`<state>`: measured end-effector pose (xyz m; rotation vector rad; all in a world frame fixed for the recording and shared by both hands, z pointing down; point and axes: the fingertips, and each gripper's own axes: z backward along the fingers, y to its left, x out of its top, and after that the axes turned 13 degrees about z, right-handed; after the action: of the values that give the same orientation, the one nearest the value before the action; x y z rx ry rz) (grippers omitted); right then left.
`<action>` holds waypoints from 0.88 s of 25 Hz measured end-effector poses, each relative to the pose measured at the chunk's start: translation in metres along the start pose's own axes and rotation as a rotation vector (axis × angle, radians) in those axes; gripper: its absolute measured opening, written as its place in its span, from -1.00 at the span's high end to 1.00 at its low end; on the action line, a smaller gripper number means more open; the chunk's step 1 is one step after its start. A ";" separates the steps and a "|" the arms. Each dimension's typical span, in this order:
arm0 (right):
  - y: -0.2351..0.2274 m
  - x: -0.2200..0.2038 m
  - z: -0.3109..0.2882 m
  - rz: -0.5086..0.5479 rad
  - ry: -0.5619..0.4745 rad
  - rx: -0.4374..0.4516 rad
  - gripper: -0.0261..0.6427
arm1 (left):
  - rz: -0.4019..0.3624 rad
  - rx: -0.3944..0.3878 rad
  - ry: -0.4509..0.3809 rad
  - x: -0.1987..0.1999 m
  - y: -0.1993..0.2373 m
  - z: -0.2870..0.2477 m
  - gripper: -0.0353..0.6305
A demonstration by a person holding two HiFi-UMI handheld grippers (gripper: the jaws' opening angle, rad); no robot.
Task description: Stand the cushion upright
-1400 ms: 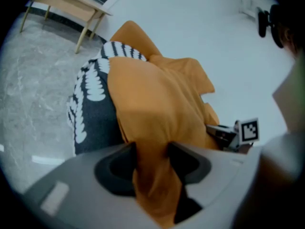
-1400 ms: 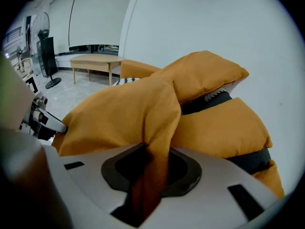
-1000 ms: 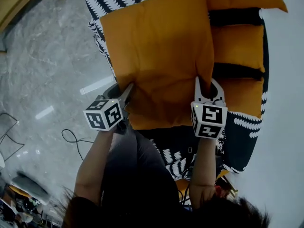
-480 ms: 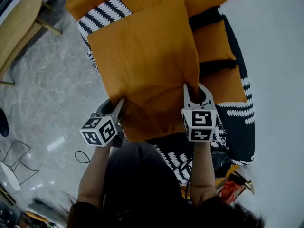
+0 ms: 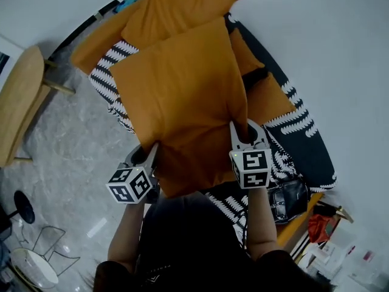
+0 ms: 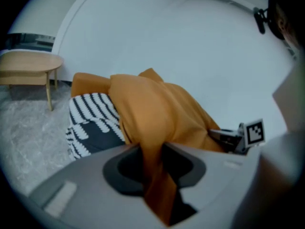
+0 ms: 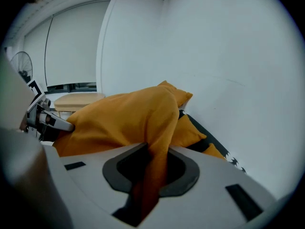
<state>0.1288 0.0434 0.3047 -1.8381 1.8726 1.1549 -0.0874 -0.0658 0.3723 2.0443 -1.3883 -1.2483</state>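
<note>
While both grippers have the near edge of the orange cushion point(image 5: 182, 96) in their grasp, the job looks only part done. The left gripper point(image 5: 150, 154) has its fingers pinched on a fold of orange fabric at the near left corner. The right gripper point(image 5: 246, 132) has its fingers pinched on the fabric at the near right edge (each gripper view shows cloth squeezed in the narrow gap between the fingers). The cushion hangs tilted between them over the black-and-white patterned sofa point(image 5: 304, 142). Its far edge reaches toward a second orange cushion point(image 5: 182, 5) near the pale wall point(image 5: 328, 35); whether that far edge rests on the seat is hidden beneath it. Done so far, by my reading: the cushion is gripped and its near side is raised off the seat. Left to do: swing it fully upright, settle its lower edge on the seat with support behind, then let go and see that it stands alone.
</note>
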 end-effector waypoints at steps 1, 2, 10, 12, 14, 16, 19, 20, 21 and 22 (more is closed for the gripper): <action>-0.006 -0.002 0.010 -0.018 0.000 -0.018 0.73 | -0.020 -0.018 0.012 0.001 -0.009 0.000 0.52; -0.011 -0.005 0.020 -0.036 -0.001 -0.039 0.73 | -0.042 -0.035 0.024 0.003 -0.018 -0.001 0.53; -0.060 -0.047 0.084 -0.165 0.035 -0.209 0.73 | -0.218 -0.172 0.135 0.003 -0.093 -0.034 0.53; -0.068 -0.063 0.101 -0.193 0.043 -0.240 0.73 | -0.257 -0.200 0.157 -0.005 -0.112 -0.042 0.53; -0.078 -0.081 0.120 -0.222 0.051 -0.269 0.73 | -0.289 -0.222 0.177 -0.018 -0.132 -0.049 0.53; -0.089 -0.100 0.139 -0.250 0.061 -0.303 0.73 | -0.317 -0.245 0.198 -0.031 -0.154 -0.055 0.53; -0.102 -0.128 0.168 -0.291 0.076 -0.356 0.73 | -0.361 -0.286 0.236 -0.052 -0.187 -0.060 0.53; -0.106 -0.137 0.178 -0.303 0.080 -0.374 0.73 | -0.377 -0.299 0.249 -0.058 -0.198 -0.062 0.53; -0.111 -0.145 0.188 -0.315 0.083 -0.392 0.73 | -0.392 -0.312 0.260 -0.065 -0.209 -0.064 0.54; -0.115 -0.153 0.197 -0.326 0.087 -0.411 0.72 | -0.408 -0.324 0.270 -0.071 -0.219 -0.066 0.54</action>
<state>0.1949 0.3028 0.2433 -2.3347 1.3701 1.4317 0.0790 0.0836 0.2859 2.2181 -0.6213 -1.1947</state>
